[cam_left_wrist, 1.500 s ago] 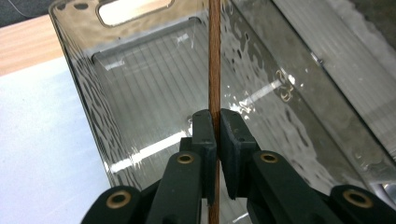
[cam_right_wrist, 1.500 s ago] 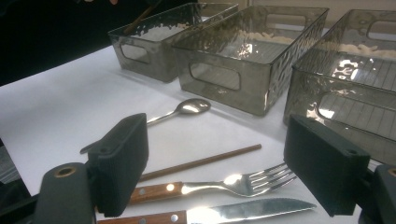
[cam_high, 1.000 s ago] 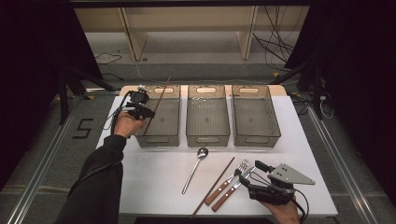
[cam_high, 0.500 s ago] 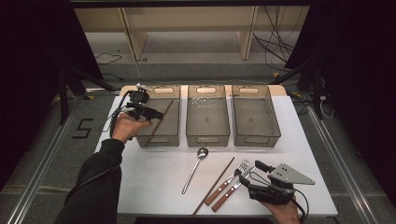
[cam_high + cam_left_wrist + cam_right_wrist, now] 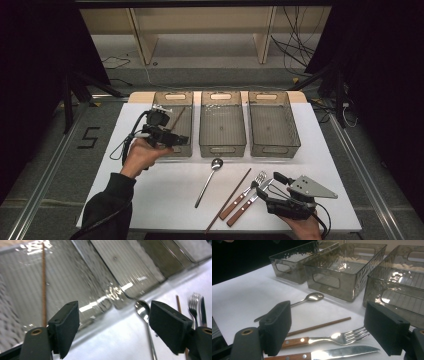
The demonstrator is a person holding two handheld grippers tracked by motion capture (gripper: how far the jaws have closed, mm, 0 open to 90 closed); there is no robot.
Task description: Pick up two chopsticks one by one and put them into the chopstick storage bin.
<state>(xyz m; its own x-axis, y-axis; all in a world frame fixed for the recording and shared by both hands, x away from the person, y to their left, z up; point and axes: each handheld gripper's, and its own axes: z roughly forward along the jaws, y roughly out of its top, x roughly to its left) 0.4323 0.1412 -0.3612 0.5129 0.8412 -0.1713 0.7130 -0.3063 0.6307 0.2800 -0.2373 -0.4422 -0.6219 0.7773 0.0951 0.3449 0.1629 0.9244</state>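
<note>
A black sleeve (image 5: 104, 210) is worn; black blocky jaws, brass-ringed screw holes and a grey three-cornered plate (image 5: 312, 187) are seen.

From above I see three smoky bins (image 5: 222, 125) on my white bench (image 5: 165, 195), left tongs (image 5: 176, 140) over the leftmost bin's corner, right tongs (image 5: 267, 187) beside fork (image 5: 246, 194) and knife (image 5: 250, 202).

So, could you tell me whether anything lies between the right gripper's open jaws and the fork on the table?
Nothing visible does. The right gripper sits just behind the fork, jaws spread and empty, bare white table between. The knife lies alongside the fork on one side and a chopstick on the other, so a wide grasp could catch them.
</note>
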